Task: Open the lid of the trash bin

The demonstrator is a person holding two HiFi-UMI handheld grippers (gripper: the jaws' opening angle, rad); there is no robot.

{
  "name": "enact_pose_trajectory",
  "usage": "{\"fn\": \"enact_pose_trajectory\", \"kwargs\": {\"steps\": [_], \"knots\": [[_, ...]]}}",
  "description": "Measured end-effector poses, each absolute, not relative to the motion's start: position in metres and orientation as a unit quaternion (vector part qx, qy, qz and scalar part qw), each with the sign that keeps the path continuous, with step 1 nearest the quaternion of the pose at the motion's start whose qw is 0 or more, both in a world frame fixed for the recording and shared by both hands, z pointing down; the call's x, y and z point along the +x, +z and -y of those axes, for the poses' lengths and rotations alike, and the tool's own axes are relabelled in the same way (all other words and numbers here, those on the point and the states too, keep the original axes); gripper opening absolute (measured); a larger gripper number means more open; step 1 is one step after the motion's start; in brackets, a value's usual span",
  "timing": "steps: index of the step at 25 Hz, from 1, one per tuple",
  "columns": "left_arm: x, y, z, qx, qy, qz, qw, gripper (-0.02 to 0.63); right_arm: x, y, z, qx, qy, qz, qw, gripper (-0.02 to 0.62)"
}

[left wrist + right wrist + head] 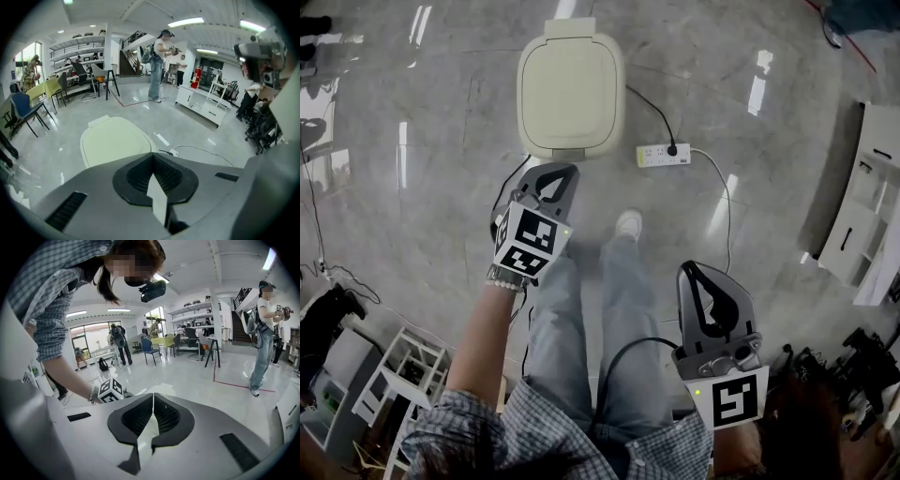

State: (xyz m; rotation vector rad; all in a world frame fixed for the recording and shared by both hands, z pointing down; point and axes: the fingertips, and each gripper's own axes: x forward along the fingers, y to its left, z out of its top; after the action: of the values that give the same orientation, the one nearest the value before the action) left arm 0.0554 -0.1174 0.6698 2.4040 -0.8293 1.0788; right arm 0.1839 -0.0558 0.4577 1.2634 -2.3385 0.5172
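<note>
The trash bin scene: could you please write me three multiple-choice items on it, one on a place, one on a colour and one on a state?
1. In the head view, where is the power strip relative to the trash bin?
A. On top of it
B. Just right of it
C. Far left of it

2. What colour is the bin's lid?
A. Red
B. Black
C. Cream

3. What state is the lid in?
A. Shut flat
B. Raised upright
C. Taken off

Answers:
1 B, the strip lies beside the bin's right front corner.
2 C, the lid shows pale cream in the head view and the left gripper view.
3 A, it sits flat on the bin with no gap showing.
</note>
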Motion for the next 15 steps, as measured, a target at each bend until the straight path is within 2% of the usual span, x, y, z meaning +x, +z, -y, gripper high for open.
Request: {"fn": "enact_pose_trajectory", "kwargs": {"steps": [8,15], "knots": [[0.052,0.709,0.121,0.827,0.424,0.301,0.213,-0.002,0.187,0.473,0.05,0.409,0.18,0.858,0.253,0.023],[0.051,0.732,0.125,0.806,0.441,0.317,0.234,-0.002,0.191,0.475,0.062,0.454,0.197,0.842,0.213,0.023]]}}
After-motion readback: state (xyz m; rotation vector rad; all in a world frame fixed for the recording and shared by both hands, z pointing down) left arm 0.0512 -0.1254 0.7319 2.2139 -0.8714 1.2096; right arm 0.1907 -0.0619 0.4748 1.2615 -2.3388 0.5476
